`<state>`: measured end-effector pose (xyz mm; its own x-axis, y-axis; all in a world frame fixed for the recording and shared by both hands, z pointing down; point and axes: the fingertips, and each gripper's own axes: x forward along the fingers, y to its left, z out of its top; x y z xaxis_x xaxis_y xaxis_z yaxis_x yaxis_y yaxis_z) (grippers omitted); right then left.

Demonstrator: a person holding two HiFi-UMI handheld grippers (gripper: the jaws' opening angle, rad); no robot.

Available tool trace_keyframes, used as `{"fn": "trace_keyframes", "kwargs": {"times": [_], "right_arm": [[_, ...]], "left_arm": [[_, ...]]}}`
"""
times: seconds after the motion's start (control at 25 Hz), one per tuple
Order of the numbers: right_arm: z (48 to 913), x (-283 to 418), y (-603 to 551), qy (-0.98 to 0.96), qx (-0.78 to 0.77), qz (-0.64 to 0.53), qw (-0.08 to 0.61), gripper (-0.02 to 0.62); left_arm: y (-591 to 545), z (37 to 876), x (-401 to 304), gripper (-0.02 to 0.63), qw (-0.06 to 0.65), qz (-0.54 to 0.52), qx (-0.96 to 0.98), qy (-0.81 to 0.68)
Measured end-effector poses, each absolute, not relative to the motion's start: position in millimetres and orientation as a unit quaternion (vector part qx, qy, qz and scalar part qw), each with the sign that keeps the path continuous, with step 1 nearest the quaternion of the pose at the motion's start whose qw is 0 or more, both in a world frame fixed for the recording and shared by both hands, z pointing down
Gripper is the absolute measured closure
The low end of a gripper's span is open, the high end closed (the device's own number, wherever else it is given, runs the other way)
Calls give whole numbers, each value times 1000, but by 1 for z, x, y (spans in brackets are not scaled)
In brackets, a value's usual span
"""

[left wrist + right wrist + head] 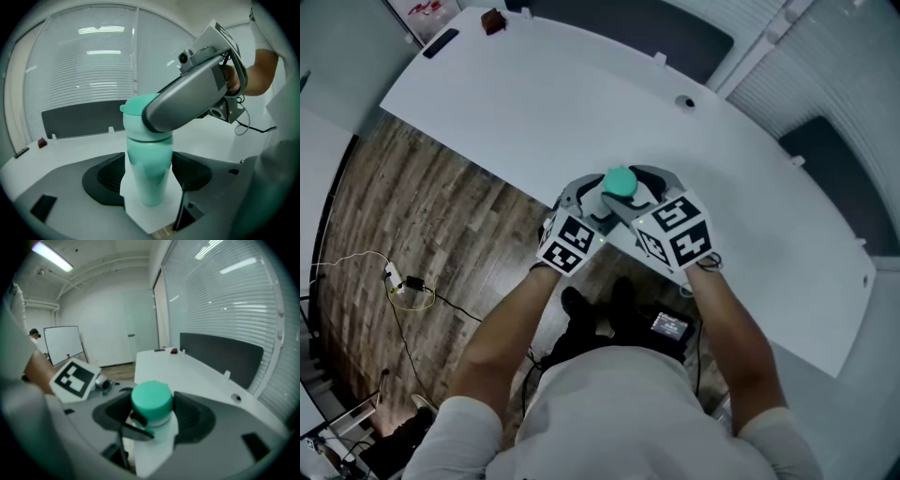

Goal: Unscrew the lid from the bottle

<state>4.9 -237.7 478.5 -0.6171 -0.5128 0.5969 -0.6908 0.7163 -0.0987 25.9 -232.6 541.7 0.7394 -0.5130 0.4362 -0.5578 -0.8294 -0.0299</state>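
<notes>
**benchrat:** Bottle (146,154) check, where's it at and who's got hold of it?

**tealcap:** It's upright between both grippers, right over the near edge of the white surface (581,103), close in front of the person. Can't tell if the base actually rests on the surface or hangs just above it. The left gripper (149,185) has its jaws clamped on the pale green body, one dark pad pressed on each side. The right gripper (153,416) comes in from higher up, and its jaws are closed on the green lid (151,399).

**benchrat:** So is the lid off?

**tealcap:** Nope, it sits on the neck, and you can see the seam under it from the left gripper view. In the head view the two marker cubes are side by side, nearly touching, with the lid poking up just beyond them.

**benchrat:** Anything else on there?

**tealcap:** A small reddish thing (493,21) and a flat black thing (441,42) at the far end, well apart from the bottle. There's wood floor (422,216) to the left.
</notes>
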Motion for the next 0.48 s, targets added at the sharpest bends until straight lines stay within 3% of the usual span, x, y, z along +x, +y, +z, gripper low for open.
{"fn": "trace_keyframes", "kwargs": {"times": [0.24,0.48], "right_arm": [[478,8,-240,-860,412,175,242,302],[479,5,-241,-862,416,164,239,302]], "left_arm": [[-238,546,30,290,73,206,904,-367],[-242,542,30,288,72,204,916,-338]]}}
